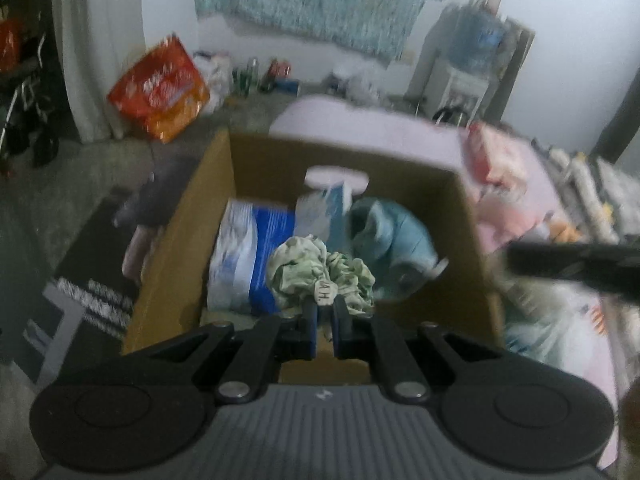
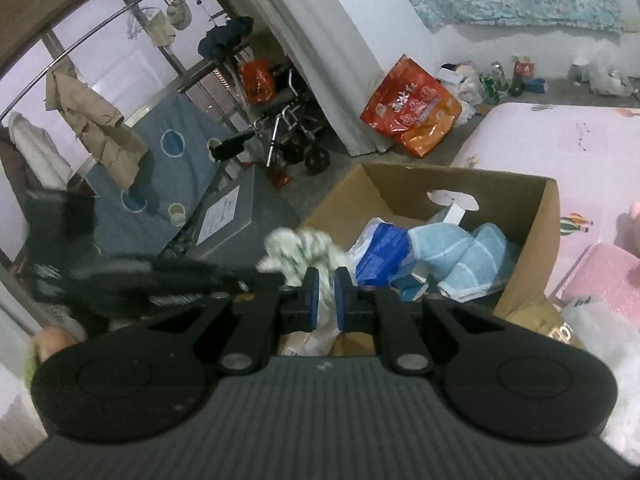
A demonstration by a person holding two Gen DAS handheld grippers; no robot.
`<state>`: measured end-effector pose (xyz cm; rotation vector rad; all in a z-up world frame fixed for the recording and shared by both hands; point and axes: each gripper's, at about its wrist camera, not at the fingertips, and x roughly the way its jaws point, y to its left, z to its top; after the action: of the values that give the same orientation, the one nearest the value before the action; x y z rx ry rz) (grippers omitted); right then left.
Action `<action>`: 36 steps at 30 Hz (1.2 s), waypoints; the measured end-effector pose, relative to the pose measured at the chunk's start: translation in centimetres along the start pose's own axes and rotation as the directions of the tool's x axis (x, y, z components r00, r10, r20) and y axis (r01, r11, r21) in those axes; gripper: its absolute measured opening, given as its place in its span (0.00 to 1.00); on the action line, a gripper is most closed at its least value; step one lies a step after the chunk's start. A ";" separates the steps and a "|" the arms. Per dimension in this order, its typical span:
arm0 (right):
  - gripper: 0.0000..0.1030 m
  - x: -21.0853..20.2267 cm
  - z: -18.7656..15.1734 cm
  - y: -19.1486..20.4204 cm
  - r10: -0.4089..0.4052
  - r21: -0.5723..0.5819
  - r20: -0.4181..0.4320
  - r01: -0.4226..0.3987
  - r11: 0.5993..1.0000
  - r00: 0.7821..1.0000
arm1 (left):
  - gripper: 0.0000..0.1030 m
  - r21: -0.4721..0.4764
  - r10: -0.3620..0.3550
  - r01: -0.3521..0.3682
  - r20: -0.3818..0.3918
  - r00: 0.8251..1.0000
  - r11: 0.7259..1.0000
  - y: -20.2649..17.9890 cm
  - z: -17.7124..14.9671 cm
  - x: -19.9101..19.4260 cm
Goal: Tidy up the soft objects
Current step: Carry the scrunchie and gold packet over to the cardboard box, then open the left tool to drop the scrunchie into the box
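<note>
A crumpled green-and-white patterned cloth (image 1: pixel 320 276) hangs over the open cardboard box (image 1: pixel 180 236). My left gripper (image 1: pixel 325 312) is shut on its near edge. My right gripper (image 2: pixel 326 286) is shut on the same cloth (image 2: pixel 304 252) from the other side, above the box's near left corner (image 2: pixel 328 208). Inside the box lie a light blue quilted garment (image 2: pixel 460 256), a blue-and-white plastic pack (image 1: pixel 248 256) and a small white-blue carton (image 1: pixel 326 212). The right gripper's black arm (image 1: pixel 576 264) shows at the right of the left wrist view.
The box stands on a pink bed sheet (image 2: pixel 560 152). Pink soft items (image 1: pixel 500 168) and plastic bags (image 2: pixel 592 320) lie on the bed to the right. An orange bag (image 2: pixel 412 108), bottles, a wheelchair (image 2: pixel 292 132) and a water dispenser (image 1: pixel 468 64) stand on the floor beyond.
</note>
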<state>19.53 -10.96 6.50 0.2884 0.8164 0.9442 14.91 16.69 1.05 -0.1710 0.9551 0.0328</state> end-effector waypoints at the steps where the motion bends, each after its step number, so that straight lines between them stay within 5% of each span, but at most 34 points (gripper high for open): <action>1: 0.07 -0.6 -0.2 -0.2 -0.007 -0.001 0.005 0.007 1.000 1.000 | 0.07 0.005 0.001 -0.001 -0.019 1.000 1.000 0.2 -0.5 0.8; 7: 0.10 -3.6 -1.0 -3.1 -0.076 0.011 0.013 0.075 0.997 0.997 | 0.07 0.009 -0.005 0.006 -0.074 0.997 1.000 0.3 -1.1 4.5; 12: 0.10 -5.6 -2.4 -5.3 -0.140 0.051 0.017 0.139 0.989 0.990 | 0.09 0.057 0.084 -0.080 -0.076 0.994 0.995 -0.1 -0.6 7.1; 16: 0.13 -5.8 -3.0 -6.8 -0.185 0.062 0.009 0.184 0.981 0.983 | 0.24 0.057 0.096 -0.088 -0.160 0.982 0.995 0.1 -1.0 9.2; 20: 0.31 -5.1 -2.8 -7.3 -0.219 0.029 0.006 0.218 0.975 0.976 | 0.52 0.047 0.106 -0.101 -0.135 0.985 0.994 0.4 -1.0 8.3; 26: 0.74 -2.1 -2.1 -6.8 -0.291 -0.142 -0.020 0.285 0.948 0.957 | 0.58 0.007 0.095 -0.094 -0.103 0.990 0.996 1.0 -0.5 6.2; 32: 0.86 2.1 -2.1 -7.2 -0.367 -0.330 -0.099 0.317 0.889 0.925 | 0.63 -0.031 0.043 -0.045 -0.057 0.997 0.999 1.4 -0.6 3.3; 36: 0.89 3.2 -1.9 -8.8 -0.325 -0.305 -0.154 0.268 0.914 0.933 | 0.63 -0.037 0.012 -0.014 -0.040 0.999 0.999 1.5 -1.3 1.5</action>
<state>24.51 -13.66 -1.25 -0.1791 0.8708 0.7937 14.60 17.88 -1.08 -0.2005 0.9961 0.0596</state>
